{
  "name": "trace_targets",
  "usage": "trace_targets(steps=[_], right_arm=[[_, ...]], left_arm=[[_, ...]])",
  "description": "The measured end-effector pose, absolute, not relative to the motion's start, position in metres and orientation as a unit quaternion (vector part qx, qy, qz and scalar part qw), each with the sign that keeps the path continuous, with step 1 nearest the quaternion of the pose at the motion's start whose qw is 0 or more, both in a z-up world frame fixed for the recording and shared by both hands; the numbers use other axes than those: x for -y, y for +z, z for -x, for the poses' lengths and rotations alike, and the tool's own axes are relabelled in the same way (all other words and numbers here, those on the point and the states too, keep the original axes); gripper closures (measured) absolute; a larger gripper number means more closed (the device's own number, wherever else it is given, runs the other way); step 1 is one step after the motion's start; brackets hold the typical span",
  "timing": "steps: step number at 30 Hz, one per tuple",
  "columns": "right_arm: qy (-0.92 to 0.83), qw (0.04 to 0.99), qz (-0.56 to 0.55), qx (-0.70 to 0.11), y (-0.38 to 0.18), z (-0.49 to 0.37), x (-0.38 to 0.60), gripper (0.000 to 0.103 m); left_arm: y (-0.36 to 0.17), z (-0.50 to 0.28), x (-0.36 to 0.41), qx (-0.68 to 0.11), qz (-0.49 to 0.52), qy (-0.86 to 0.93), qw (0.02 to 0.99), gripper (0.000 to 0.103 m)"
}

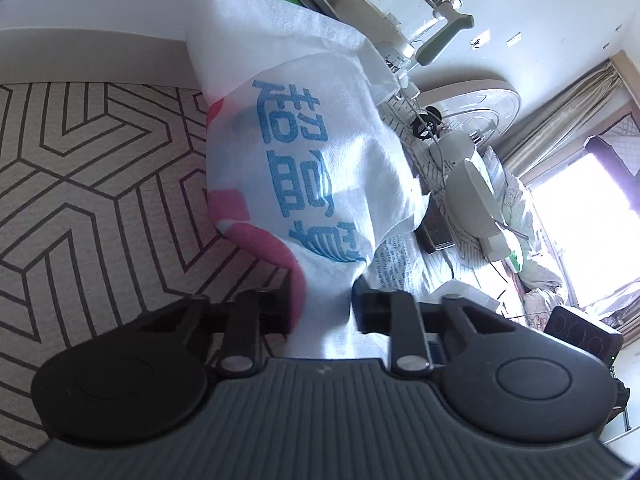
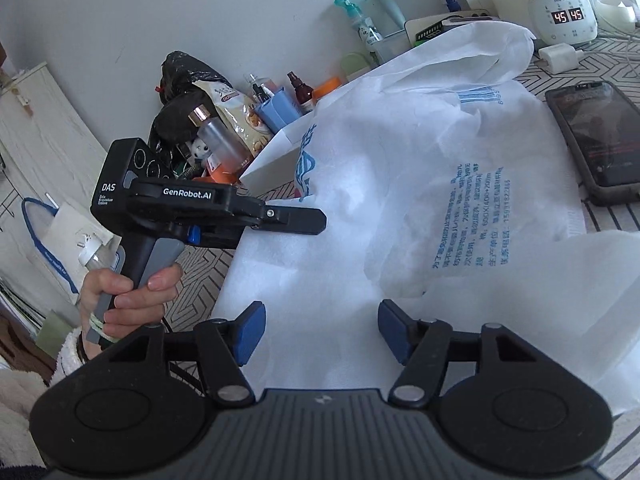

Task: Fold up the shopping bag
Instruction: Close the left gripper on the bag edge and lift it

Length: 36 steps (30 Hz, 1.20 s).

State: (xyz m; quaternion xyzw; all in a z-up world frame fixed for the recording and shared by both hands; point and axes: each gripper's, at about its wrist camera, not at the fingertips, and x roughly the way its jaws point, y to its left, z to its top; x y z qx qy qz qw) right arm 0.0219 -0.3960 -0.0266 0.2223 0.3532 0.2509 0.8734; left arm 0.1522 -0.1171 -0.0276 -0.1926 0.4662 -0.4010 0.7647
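Observation:
The white non-woven shopping bag [image 1: 312, 148] with blue and red print is lifted off the patterned tabletop. My left gripper [image 1: 322, 308] is shut on a bunched part of it, the fabric pinched between the jaws. In the right wrist view the bag [image 2: 420, 184] lies spread over the table, one edge raised where the left gripper [image 2: 316, 220] holds it from the left. My right gripper [image 2: 322, 332] is open and empty, its blue pads just above the bag's near part.
A phone [image 2: 596, 140] lies right of the bag. Bottles, a snack pouch and a blue holder [image 2: 276, 110] crowd the back wall. A white warmer with a 45 display [image 2: 566, 16] stands at the back right. A kettle [image 1: 416, 4] and fan [image 1: 460, 108] stand beyond.

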Motion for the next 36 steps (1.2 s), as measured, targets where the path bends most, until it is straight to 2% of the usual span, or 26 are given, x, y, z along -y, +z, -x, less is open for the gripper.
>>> trace_targets(steps=[1, 10, 19, 21, 22, 23, 25, 27, 31, 36], right_arm=[[0.253, 0.873, -0.221, -0.353, -0.028, -0.025, 0.392, 0.038], [0.294, 0.857, -0.204, -0.372, -0.033, -0.051, 0.357, 0.039], [0.395, 0.809, -0.162, -0.404, -0.031, -0.095, 0.274, 0.039], [0.401, 0.807, -0.137, -0.412, -0.028, -0.096, 0.260, 0.039], [0.403, 0.806, -0.125, -0.416, -0.026, -0.096, 0.254, 0.039], [0.399, 0.807, -0.115, -0.420, -0.024, -0.095, 0.251, 0.039], [0.385, 0.812, -0.105, -0.425, -0.020, -0.090, 0.252, 0.039], [0.376, 0.816, -0.112, -0.425, -0.017, -0.086, 0.259, 0.039], [0.364, 0.823, -0.129, -0.417, -0.009, -0.082, 0.270, 0.039], [0.364, 0.826, -0.124, -0.412, -0.004, -0.088, 0.254, 0.039]], left_arm=[[-0.025, -0.150, 0.117, -0.461, 0.187, -0.401, 0.769, 0.095], [-0.012, -0.137, 0.084, -0.440, 0.189, -0.367, 0.797, 0.095], [0.006, -0.097, -0.004, -0.415, 0.216, -0.275, 0.840, 0.094], [0.002, -0.096, -0.026, -0.428, 0.227, -0.256, 0.836, 0.090], [0.000, -0.095, -0.037, -0.432, 0.239, -0.249, 0.833, 0.078], [-0.002, -0.094, -0.048, -0.435, 0.251, -0.242, 0.830, 0.056], [-0.001, -0.093, -0.070, -0.433, 0.279, -0.237, 0.824, 0.040], [0.006, -0.094, -0.090, -0.423, 0.286, -0.232, 0.828, 0.039], [0.027, -0.112, -0.120, -0.385, 0.270, -0.190, 0.862, 0.020], [0.024, -0.186, -0.130, -0.385, 0.247, -0.202, 0.866, 0.021]])
